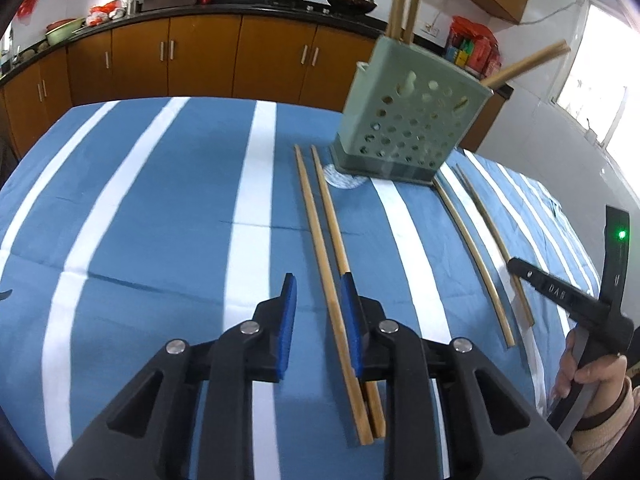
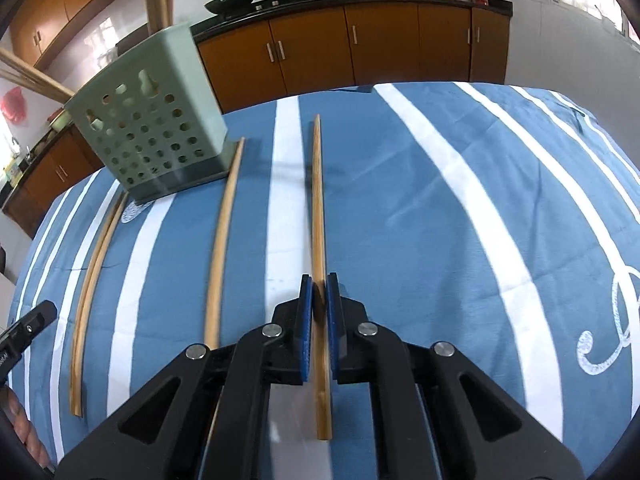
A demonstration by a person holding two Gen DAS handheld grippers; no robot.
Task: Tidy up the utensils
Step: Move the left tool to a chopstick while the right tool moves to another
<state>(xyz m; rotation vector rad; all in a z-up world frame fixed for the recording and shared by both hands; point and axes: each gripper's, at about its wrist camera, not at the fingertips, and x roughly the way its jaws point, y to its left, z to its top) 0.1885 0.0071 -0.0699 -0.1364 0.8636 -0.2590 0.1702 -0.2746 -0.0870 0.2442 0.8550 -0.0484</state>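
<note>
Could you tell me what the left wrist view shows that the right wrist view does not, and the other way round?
Only the left wrist view shows the left claw straddling one chopstick of a pair, pads not yet pressing it, and a hand holding the other tool. Only the right wrist view shows the right claw shut on a single chopstick, and white script on the cloth. Both show the green perforated holder with chopsticks standing in it, four chopsticks lying on the striped blue cloth, and the brown cabinets.

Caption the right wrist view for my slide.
Right hand-held gripper shut on one chopstick beside green perforated utensil holder.
</note>
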